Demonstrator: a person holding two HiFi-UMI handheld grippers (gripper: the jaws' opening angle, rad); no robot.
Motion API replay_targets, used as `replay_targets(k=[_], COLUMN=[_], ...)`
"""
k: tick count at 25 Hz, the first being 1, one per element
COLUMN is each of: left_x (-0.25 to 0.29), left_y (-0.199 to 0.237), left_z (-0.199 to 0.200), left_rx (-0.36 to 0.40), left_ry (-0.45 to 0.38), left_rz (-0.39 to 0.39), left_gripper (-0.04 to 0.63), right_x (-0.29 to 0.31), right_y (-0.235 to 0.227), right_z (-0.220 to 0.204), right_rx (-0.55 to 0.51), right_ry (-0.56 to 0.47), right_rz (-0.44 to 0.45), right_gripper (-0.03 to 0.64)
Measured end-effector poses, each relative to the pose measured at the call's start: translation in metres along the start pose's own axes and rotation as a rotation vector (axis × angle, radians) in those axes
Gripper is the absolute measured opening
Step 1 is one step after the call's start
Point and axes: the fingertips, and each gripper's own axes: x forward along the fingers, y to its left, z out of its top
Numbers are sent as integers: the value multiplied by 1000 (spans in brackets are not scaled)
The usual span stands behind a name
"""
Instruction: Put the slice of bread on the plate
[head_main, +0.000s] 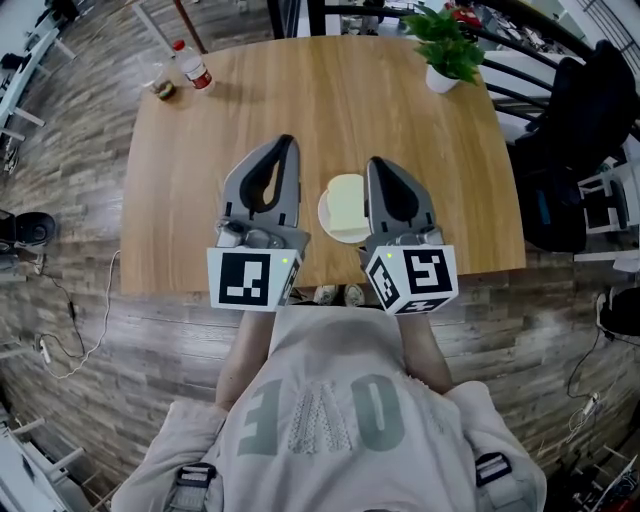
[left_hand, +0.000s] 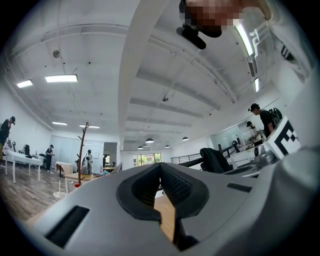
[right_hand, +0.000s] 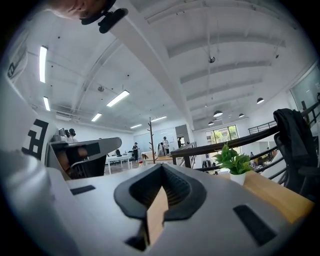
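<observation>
Pale bread slice (head_main: 347, 205) lies on the white plate (head_main: 324, 215) near the wooden table's (head_main: 330, 100) front edge, apparently flat, though partly hidden. Left gripper (head_main: 286, 142) and right gripper (head_main: 376, 163) flank it, jaws closed on nothing, held clear because placement looks complete.

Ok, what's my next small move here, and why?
Probably just draw the left gripper and right gripper back toward you and stop: the bread slice already lies on the plate between them, and both pairs of jaws are shut with nothing in them.
</observation>
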Motion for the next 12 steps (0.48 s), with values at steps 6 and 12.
replay_targets(k=[6,12], left_x=[-3,-6], left_y=[6,14], left_z=[-2,0], left_rx=[-4,2], left_ry=[3,-9], left_rz=[14,32], left_gripper=[9,9], right_x=[2,2], right_y=[-2,-4], right_z=[-1,1], right_rx=[-9,-36], right_ry=[7,9], right_rz=[-10,-14], right_gripper=[17,17])
